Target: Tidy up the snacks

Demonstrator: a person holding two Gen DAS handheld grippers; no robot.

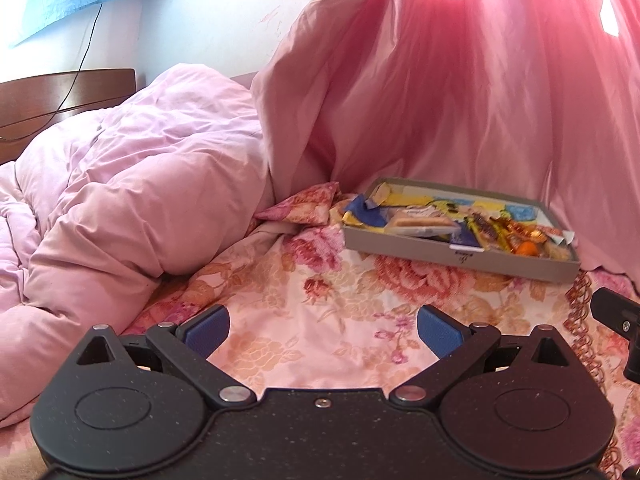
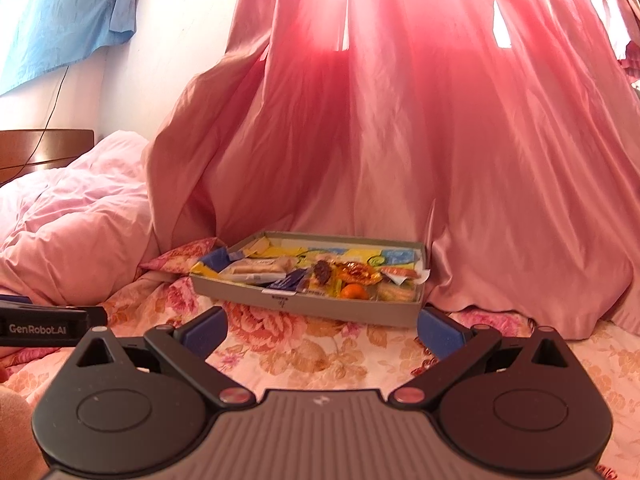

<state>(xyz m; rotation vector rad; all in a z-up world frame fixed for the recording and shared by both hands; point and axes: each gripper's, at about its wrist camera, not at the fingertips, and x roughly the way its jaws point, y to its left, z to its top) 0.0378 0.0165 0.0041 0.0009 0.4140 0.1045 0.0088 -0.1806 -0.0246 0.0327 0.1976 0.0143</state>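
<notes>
Left gripper: black hand-held gripper with blue pads (image 1: 323, 332) nearest the lens, jaws spread wide, nothing between them, only bedspread below.
Right gripper: matching black gripper, grey ribbed body, blue pads (image 2: 322, 333), jaws wide apart, holding nothing; its right pad overlaps the tray's near right corner in view, contact cannot be told.
Bedspread: pink floral bed cover (image 1: 320, 300), flat open stretch between both grippers and the tray, free of objects.
Curtain: large pink satin curtain (image 2: 420, 140) hanging right behind the tray, its folds pooling on the bed at the tray's back and right edges.
Duvet: bulky pale pink crumpled duvet (image 1: 132, 184) heaped left of the tray, closing off the left side.
Tray: shallow grey rectangular cardboard tray (image 2: 320, 306) on the bedspread, far side near the curtain, left corner just beside a floral pillow (image 1: 308, 204).
Snacks: mixed wrapped snacks (image 1: 436, 222) piled inside the tray, yellow, blue and gold wrappers, a few hanging over the left rim.
Orange: small round orange fruit (image 2: 354, 291) in the tray near its front wall, right of centre.
Left view only: right gripper's black edge at the right border.
Right view only: left gripper's black finger marked GenRobot.AI at the left border; tray seen nearer and more head-on.
Background: brown wooden headboard (image 1: 60, 92), blue cloth (image 2: 60, 16) on the white wall, thin black cable (image 1: 86, 48) hanging down.
</notes>
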